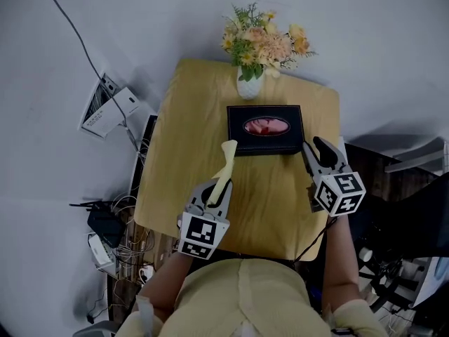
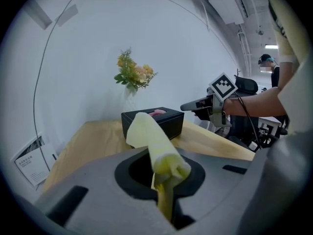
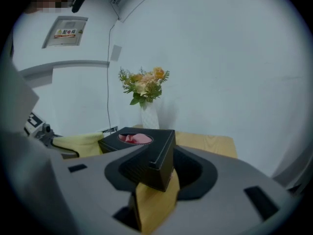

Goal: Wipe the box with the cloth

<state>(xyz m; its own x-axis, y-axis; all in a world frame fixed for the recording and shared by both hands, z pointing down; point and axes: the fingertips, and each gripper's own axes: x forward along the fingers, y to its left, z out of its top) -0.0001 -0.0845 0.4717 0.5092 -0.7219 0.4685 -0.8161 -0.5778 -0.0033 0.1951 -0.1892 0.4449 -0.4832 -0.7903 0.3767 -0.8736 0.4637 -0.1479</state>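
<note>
The box (image 1: 238,128) lies flat on the far half of the desk (image 1: 186,153). Its back edge is just in front of the vase (image 1: 249,86), and its right end is near the desk's right edge. The oval opening in its lid shows something pink.

The right gripper (image 1: 316,153) is at the box's near right corner. In the right gripper view that corner (image 3: 156,155) fills the gap and the fingers are clenched on it, with bare desk showing beneath.

The left gripper (image 1: 219,188) is over the desk's near middle, fingers clenched on the lower end of the cloth (image 1: 226,163). The cloth is a yellow roll that rises from the fingers and leans toward the box's near left corner. In the left gripper view its tip (image 2: 142,126) overlaps the box's front face (image 2: 171,124); I cannot tell whether it touches.

The desk is bare left of the box and across the near strip between the two grippers. Beyond the desk's left edge, cables (image 1: 123,209) and small devices crowd the floor.
</note>
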